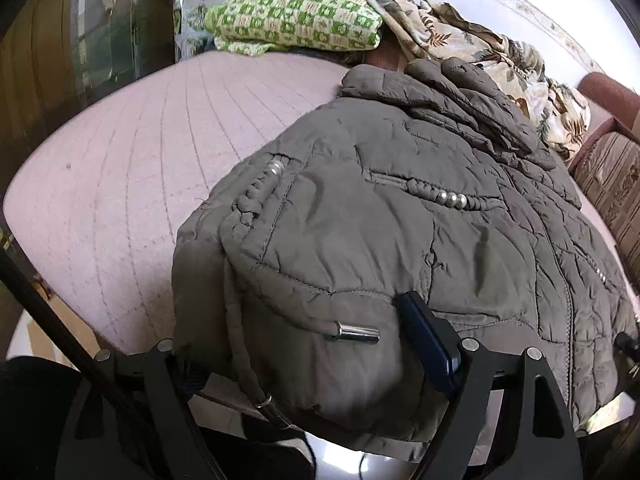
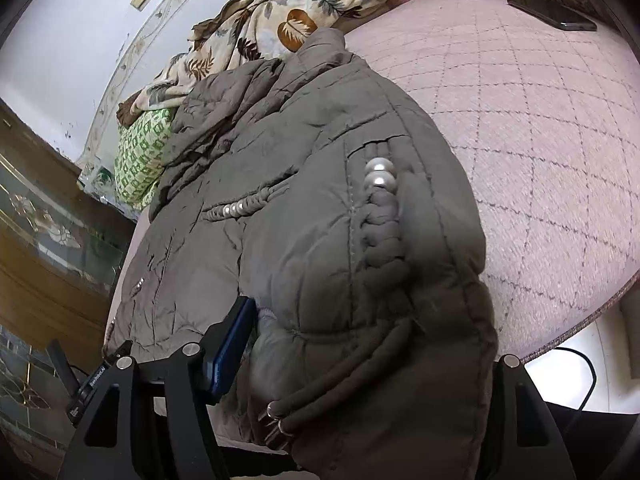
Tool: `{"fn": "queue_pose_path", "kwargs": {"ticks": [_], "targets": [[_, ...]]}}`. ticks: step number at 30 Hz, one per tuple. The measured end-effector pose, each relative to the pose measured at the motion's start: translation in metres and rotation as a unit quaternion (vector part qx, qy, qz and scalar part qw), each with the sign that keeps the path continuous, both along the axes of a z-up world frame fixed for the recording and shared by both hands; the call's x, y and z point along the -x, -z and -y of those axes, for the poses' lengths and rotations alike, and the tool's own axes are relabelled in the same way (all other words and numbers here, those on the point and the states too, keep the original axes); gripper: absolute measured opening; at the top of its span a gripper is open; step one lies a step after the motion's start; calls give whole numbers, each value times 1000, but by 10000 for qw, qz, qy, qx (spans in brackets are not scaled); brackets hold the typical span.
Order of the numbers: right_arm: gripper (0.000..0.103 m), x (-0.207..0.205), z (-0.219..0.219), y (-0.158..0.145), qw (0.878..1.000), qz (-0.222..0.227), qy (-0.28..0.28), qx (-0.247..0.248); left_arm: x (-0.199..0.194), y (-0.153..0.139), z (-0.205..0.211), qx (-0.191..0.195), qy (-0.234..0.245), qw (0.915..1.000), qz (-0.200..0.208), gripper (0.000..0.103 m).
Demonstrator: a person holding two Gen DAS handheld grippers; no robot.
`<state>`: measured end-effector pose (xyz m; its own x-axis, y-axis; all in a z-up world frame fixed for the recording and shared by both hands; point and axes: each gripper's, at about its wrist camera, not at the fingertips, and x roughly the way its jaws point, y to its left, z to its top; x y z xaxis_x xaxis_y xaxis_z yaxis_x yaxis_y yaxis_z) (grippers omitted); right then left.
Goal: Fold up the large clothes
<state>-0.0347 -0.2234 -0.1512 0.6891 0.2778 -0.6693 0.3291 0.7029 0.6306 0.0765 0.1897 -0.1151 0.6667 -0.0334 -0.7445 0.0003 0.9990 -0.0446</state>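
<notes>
Your grey padded jacket (image 1: 400, 220) lies on the pink quilted bed (image 1: 120, 168), collar toward the far end by the leaf-print blanket (image 1: 460, 36) and the green checked cloth (image 1: 296, 16), hem hanging over the near edge toward you. Your left tool (image 1: 304, 364) has its fingers apart with a thick bunch of the hem between them, and only the blue pad (image 1: 428, 344) shows, pressed against the fabric; your right tool (image 2: 360, 360) straddles the hem the same way. Whether either one truly pinches the cloth, I cannot tell. One side already looks doubled over the body, so I judge a lengthwise fold done; the hem-to-collar fold and final tidying remain.
</notes>
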Motion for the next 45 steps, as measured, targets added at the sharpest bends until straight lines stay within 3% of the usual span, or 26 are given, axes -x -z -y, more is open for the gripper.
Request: {"fn": "queue_pose_path", "kwargs": {"ticks": [2, 4, 6, 9, 11, 16, 22, 30, 45], "targets": [[70, 0, 1, 1, 10000, 20, -1, 5, 4, -5, 5, -140, 39, 9997, 182, 84], [50, 2, 0, -1, 9999, 16, 43, 144, 5, -7, 8, -240, 73, 9994, 259, 84], [40, 6, 1, -4, 9998, 178, 35, 104, 3, -5, 9, -293, 58, 9994, 197, 84], [35, 5, -7, -14, 9983, 244, -46, 526, 3, -6, 9, -301, 104, 9993, 218, 67], [35, 2, -13, -16, 9963, 199, -114, 833, 7, -10, 11, -400, 119, 9985, 350, 47], [35, -1, -9, -9, 9974, 140, -133, 689, 10, -10, 19, -512, 305, 9972, 457, 30], [37, -1, -4, -3, 9987, 95, -84, 488, 5, -5, 21, -599, 283, 9971, 365, 37], [28, -4, -31, -28, 9841, 111, -333, 1743, 7, -11, 23, -614, 368, 9964, 458, 27], [29, -6, -37, -31, 9764, -36, -290, 2139, 9, -13, 32, -996, 419, 9932, 433, 27]]}}
